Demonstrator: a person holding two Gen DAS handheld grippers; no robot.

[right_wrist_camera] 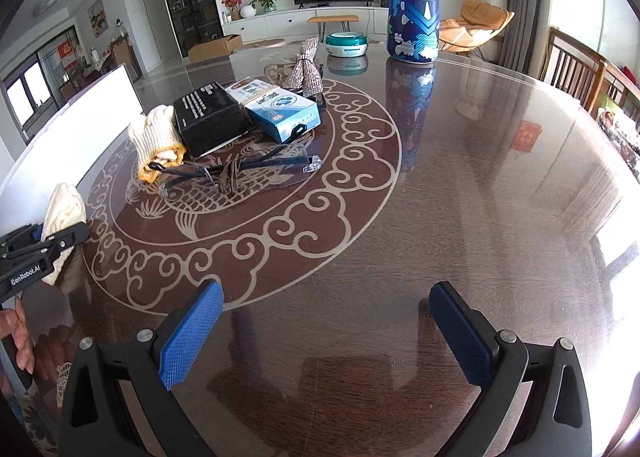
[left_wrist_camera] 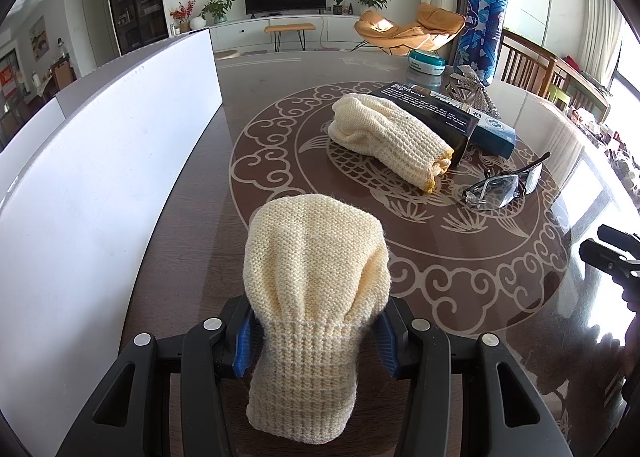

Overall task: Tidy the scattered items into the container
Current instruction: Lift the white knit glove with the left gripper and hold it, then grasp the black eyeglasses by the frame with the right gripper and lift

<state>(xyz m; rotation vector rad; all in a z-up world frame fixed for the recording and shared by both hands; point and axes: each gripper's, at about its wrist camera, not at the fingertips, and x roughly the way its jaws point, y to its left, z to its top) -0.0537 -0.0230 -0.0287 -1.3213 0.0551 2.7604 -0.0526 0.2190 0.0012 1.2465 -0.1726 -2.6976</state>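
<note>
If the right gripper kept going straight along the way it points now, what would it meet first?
Probably only the bare table top. The right gripper has its jaws open and empty, tilted down at the glossy surface. The safety glasses and boxes lie off to the left of that line, though the fisheye makes depth uncertain.

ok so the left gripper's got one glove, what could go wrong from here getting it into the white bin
1. The left gripper pinches the knit glove only at its cuff; the floppy body could snag on the white container wall instead of dropping in.
2. The glasses lie loose near the second glove, which leans on the black box; a careless grab there could drag them.
3. The right gripper is open and empty close by; the two could bump.
</note>
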